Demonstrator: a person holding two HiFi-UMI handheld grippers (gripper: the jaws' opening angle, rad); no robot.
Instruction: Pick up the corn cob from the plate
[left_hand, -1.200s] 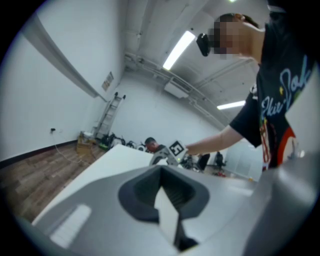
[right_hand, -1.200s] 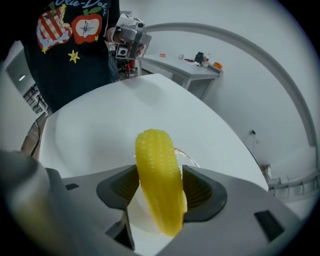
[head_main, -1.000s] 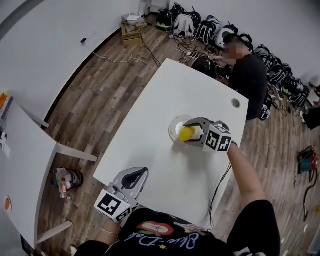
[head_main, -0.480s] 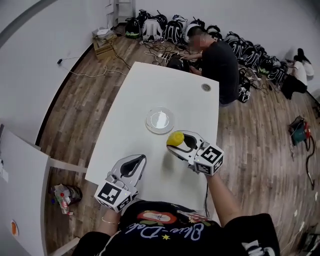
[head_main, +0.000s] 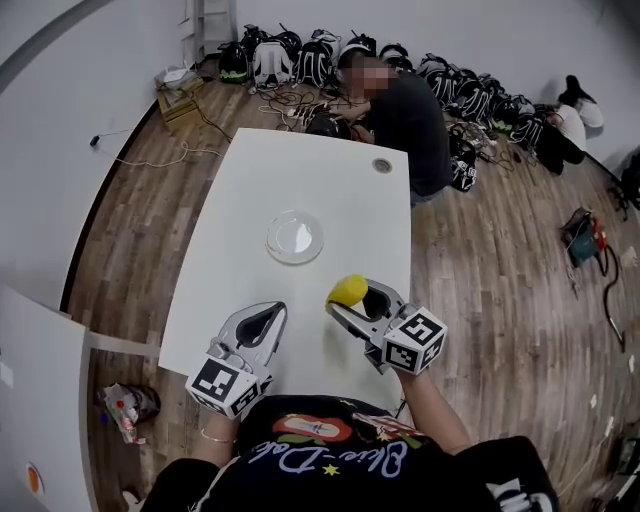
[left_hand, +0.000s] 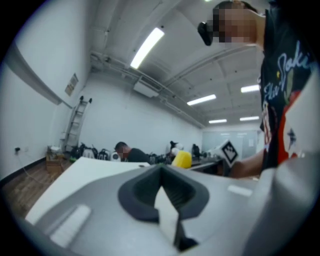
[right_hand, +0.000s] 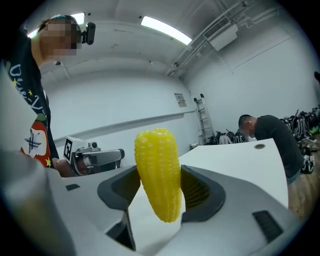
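Observation:
The yellow corn cob (head_main: 349, 291) is held above the white table (head_main: 330, 200), near its front right part, with my right gripper (head_main: 352, 297) shut on it. In the right gripper view the corn cob (right_hand: 159, 172) stands upright between the two dark pads of the right gripper (right_hand: 159, 187). The glass plate (head_main: 295, 237) lies empty at the table's middle, well beyond the corn. My left gripper (head_main: 262, 318) hovers at the front left of the table, jaws together with nothing in them. The left gripper view shows the left gripper (left_hand: 161, 186) and the corn cob (left_hand: 182, 159) off to its right.
A person (head_main: 405, 120) crouches at the table's far end among backpacks (head_main: 300, 55) and cables on the wooden floor. A round grommet (head_main: 382, 165) sits near the far table edge. Another white table (head_main: 30, 370) stands at left, with a bag (head_main: 125, 405) on the floor beside it.
My right gripper has lifted the corn cob off the plate and brought it back toward me, to the table's near right. The plate is left empty. The left gripper has hardly moved.

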